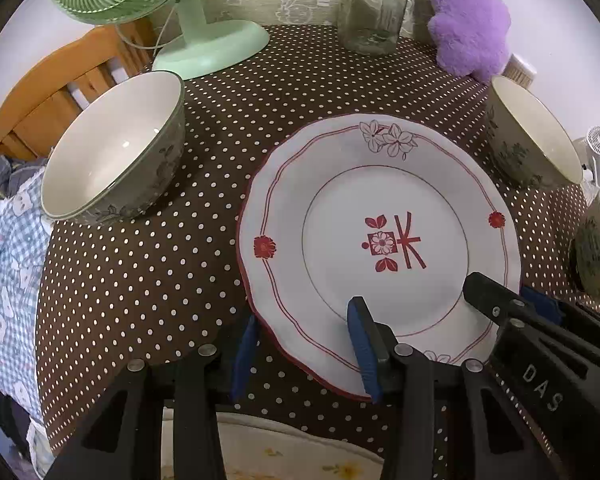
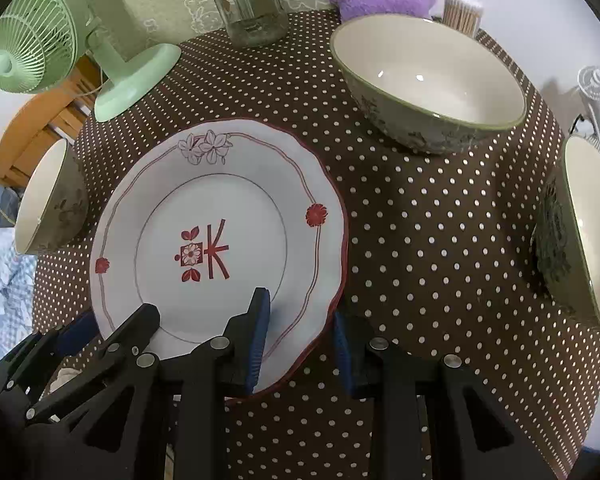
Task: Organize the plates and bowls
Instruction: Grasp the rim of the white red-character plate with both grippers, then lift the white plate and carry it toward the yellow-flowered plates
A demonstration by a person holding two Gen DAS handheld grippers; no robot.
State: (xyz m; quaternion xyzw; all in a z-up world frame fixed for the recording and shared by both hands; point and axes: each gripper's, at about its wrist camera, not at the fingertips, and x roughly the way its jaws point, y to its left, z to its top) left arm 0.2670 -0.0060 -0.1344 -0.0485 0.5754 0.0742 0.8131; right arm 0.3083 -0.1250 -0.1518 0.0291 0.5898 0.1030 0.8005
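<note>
White plate with red scalloped rim, held at its near edge by both grippers.
The plate [image 1: 380,236] (red floral emblem at centre) sits mid-table; left gripper [image 1: 306,350] and right gripper [image 2: 300,346] each clamp its rim.

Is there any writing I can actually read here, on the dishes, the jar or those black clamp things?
"DAS": raised letters on the black body of the right gripper, seen in the left wrist view.
Plate: a red mark in its middle that looks like a character beside a flower; I cannot read it as a word.
Glass jar, bowl and green fan: no writing shows.
</note>
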